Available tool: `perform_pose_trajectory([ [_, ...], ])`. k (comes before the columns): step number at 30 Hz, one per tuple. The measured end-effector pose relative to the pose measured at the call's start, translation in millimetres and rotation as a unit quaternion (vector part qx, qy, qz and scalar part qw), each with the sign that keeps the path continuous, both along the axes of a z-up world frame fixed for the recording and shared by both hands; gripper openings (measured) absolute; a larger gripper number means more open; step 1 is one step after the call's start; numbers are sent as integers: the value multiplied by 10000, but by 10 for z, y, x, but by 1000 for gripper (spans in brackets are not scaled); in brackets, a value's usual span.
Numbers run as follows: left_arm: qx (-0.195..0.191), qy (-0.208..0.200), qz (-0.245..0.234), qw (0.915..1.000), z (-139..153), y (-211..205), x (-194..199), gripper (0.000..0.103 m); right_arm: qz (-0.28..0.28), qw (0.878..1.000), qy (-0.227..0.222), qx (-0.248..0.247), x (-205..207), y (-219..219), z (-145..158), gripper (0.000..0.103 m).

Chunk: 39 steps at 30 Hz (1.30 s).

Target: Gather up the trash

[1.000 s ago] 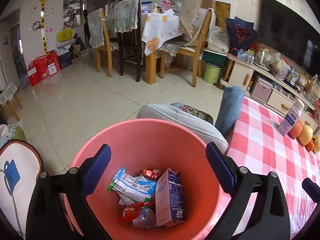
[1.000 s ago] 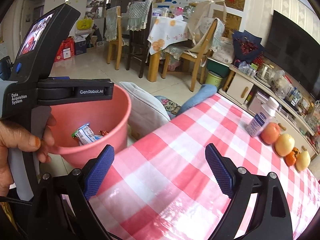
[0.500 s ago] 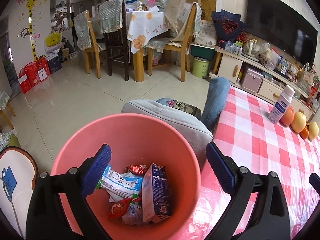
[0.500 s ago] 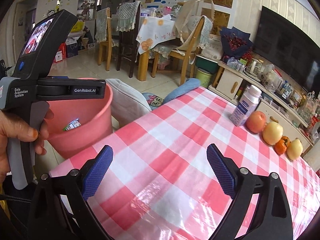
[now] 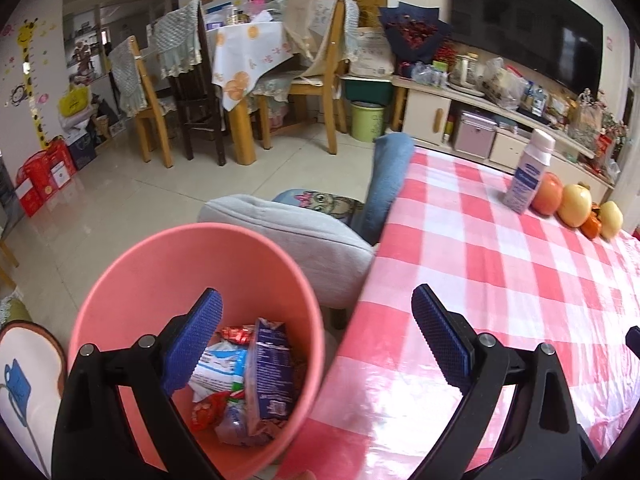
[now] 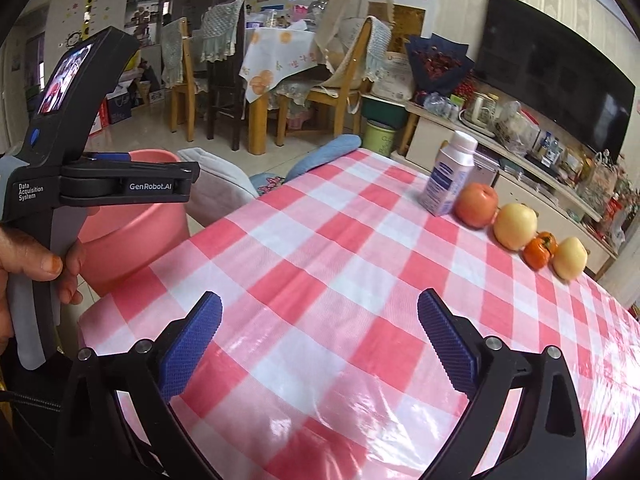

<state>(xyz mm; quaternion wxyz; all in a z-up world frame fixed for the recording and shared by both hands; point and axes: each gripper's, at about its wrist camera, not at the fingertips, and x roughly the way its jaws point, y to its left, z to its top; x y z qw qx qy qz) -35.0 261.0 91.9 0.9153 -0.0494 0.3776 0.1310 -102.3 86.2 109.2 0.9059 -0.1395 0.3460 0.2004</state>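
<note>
A pink bin (image 5: 132,280) stands on the floor by the table's left edge; it also shows in the right wrist view (image 6: 132,232). It holds a blue carton (image 5: 268,368), a white-blue wrapper (image 5: 218,368) and red wrappers (image 5: 208,412). My left gripper (image 5: 316,336) is open and empty, straddling the bin's right rim and the table edge. My right gripper (image 6: 318,338) is open and empty above the red-checked tablecloth (image 6: 340,264). A white and blue bottle (image 6: 448,176) stands at the far side of the table.
Several fruits (image 6: 514,226) line up beside the bottle. A grey cushioned stool (image 5: 288,236) and a blue cushion (image 5: 386,180) sit beyond the bin. Dining chairs and a table (image 5: 240,80) stand farther back, a TV cabinet (image 5: 480,112) at right.
Both grippers have swung right, away from the bin and over the table. The bin has slid to the left in both views. Both stay open.
</note>
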Motion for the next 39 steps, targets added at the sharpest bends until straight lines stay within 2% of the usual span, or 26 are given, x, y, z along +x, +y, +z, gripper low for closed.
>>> perform_pose_trajectory([
  [16, 30, -188, -301, 9994, 10, -432, -8, 98, -406, 9991, -58, 54, -50, -496, 51, 97],
  [25, 65, -265, -656, 9975, 41, -762, -66, 98, -707, 9972, -233, 73, -80, -823, 148, 97],
  [39, -52, -498, -909, 9946, 214, -1210, -245, 99, -1311, 9891, -622, 234, -236, -1477, 336, 97],
])
